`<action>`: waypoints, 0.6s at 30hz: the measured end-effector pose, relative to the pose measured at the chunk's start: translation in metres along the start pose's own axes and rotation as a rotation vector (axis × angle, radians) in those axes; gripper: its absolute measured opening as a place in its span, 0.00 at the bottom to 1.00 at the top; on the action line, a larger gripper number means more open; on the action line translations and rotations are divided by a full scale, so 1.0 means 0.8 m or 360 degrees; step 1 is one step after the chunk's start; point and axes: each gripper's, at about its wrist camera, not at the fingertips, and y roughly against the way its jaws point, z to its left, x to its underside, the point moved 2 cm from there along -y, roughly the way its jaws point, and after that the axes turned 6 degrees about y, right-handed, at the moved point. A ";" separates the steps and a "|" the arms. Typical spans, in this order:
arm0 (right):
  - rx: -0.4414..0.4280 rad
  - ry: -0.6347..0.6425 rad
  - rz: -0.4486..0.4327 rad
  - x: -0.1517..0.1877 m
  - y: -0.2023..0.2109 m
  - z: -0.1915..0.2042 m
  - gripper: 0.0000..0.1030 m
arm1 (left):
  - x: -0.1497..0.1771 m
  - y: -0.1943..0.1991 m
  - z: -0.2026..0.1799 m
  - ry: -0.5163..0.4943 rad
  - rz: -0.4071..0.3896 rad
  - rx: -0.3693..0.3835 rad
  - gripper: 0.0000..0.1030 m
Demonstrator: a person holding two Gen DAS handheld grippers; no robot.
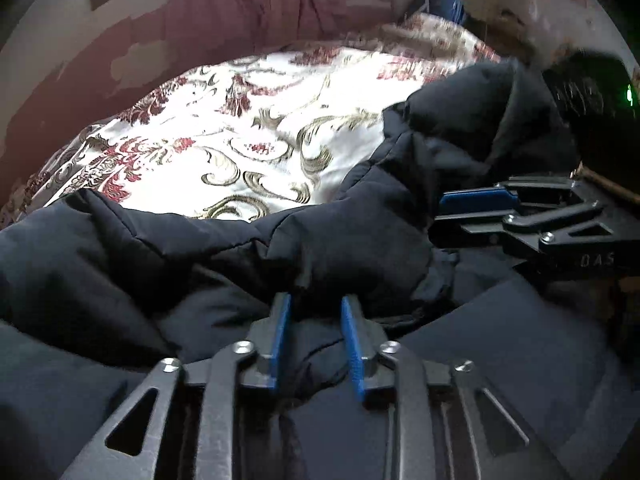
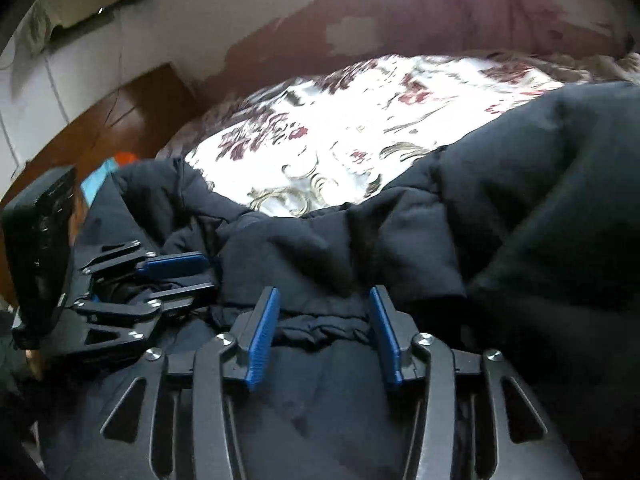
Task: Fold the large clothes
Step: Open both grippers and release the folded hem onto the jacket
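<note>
A large dark navy padded jacket [image 1: 360, 240] lies bunched across the near part of a bed, and it fills the lower half of the right wrist view too [image 2: 440, 220]. My left gripper [image 1: 316, 308] rests low over the jacket with its blue pads apart; a fold of fabric lies at the tips, loose between them. My right gripper [image 2: 324, 308] stands open, wider, with a ruffled hem lying loose between its pads. The two grippers are close together: the right gripper [image 1: 444, 220] shows at the right edge, and the left gripper [image 2: 208, 276] shows at the left.
A white bedspread with red and gold floral pattern [image 1: 260, 128] [image 2: 340, 132] stretches beyond the jacket. A pink cloth [image 1: 260, 0] hangs against the wall behind the bed. Brown wooden furniture [image 2: 120, 120] stands at the left. A blue object [image 1: 444, 4] sits at the far corner.
</note>
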 end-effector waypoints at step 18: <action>0.0400 0.0025 -0.0321 0.042 0.202 0.055 0.91 | 0.086 0.179 0.031 0.0655 -0.0294 0.0144 0.94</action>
